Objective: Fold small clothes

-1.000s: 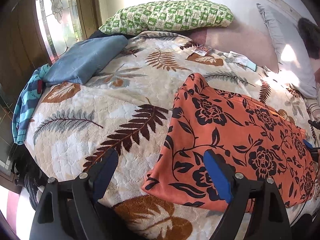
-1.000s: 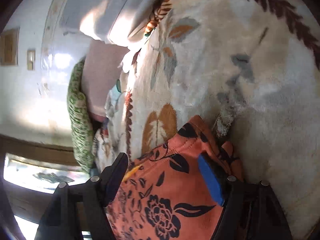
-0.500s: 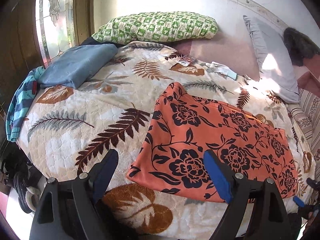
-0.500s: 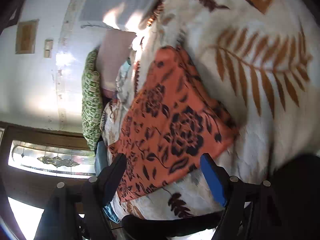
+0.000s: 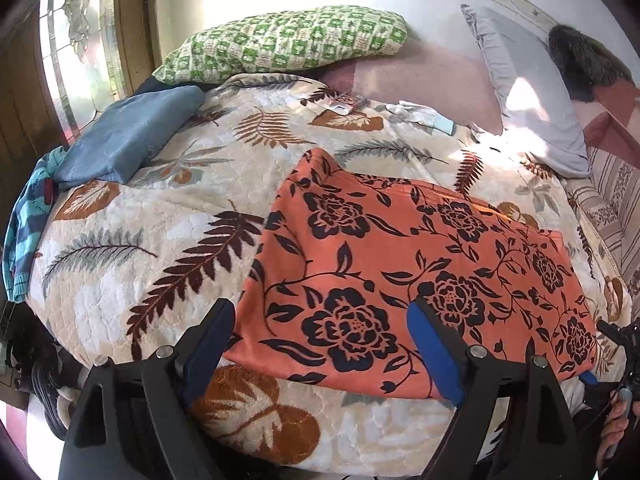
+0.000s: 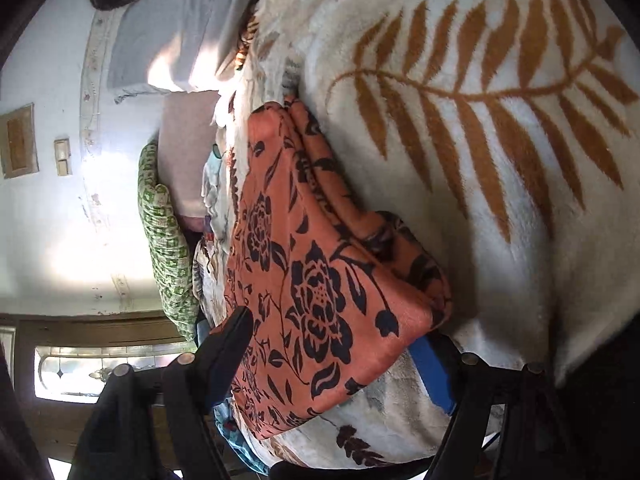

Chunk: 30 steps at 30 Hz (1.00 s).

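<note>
Orange floral garment [image 5: 420, 264] lies flat near my bed's [image 5: 120, 272] front edge; both grippers [image 5: 320, 344] [image 6: 336, 344] gape wide, empty. Only my left view shows a blue folded cloth [image 5: 128, 140].

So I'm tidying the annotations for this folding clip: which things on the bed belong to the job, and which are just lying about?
Part of the job:
- orange floral garment, lying flat on the leaf-print blanket
- left gripper, open
- right gripper, open

Lying about:
- folded blue cloth
- striped teal garment
- green checked pillow
- grey pillow
- small packet
</note>
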Tool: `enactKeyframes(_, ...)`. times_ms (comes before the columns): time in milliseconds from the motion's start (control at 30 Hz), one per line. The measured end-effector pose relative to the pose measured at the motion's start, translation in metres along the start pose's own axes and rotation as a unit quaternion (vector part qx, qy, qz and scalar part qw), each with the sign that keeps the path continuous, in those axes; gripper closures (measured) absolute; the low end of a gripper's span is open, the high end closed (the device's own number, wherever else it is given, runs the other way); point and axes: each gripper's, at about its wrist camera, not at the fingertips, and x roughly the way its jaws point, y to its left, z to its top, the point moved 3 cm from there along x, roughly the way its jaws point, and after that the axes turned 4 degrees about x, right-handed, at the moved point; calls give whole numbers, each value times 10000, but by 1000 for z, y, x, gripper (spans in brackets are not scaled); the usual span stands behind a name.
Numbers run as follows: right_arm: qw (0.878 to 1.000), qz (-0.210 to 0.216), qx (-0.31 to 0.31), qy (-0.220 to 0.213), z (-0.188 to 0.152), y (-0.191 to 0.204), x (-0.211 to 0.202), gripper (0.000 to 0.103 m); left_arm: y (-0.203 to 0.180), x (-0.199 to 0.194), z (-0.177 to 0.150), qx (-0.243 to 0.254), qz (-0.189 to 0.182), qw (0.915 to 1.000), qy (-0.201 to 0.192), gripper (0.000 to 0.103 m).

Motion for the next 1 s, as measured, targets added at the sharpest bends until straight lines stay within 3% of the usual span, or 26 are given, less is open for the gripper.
enactKeyframes(133,9984,-226,-513,-79,-1,14,3,30,-29,17,11,223,-90,9997,-19,15)
enactKeyframes(267,9993,-236,-282,-60,1,4,9,29,-58,46,13,427,-188,9988,127,15)
enactKeyframes(333,9993,-238,-271,-82,3,3,11,29,-72,73,6,652,-92,9969,423,15)
enactKeyframes(400,9995,-233,-197,-81,7,2,14,29,-87,106,-11,1184,227,9892,834,12)
enactKeyframes(433,9994,-259,-236,-79,8,4,16,29,-92,105,-13,1363,368,9886,521,11)
enactKeyframes(467,9987,-337,-366,-73,10,10,18,38,-94,102,-12,1456,433,9873,457,11)
enactKeyframes(500,9973,-476,-544,-80,9,15,19,69,-94,101,-10,1432,393,9874,547,13)
enactKeyframes(533,9954,-642,-709,-31,9,20,22,79,-91,99,-7,1332,269,9887,626,14)
enactKeyframes(600,9911,-909,-971,-49,6,32,24,86,-83,94,-2,1173,25,9906,699,18)
enactKeyframes(667,9812,-1125,-1550,-232,-1,61,21,87,-67,82,1,950,-61,9937,585,18)
enactKeyframes(800,9530,-1112,-2778,-472,-35,145,24,87,-15,49,4,247,-269,9990,270,18)
enactKeyframes(1000,9057,-556,-4203,-26,-137,256,80,87,94,-11,4,-838,-11,9958,-365,18)
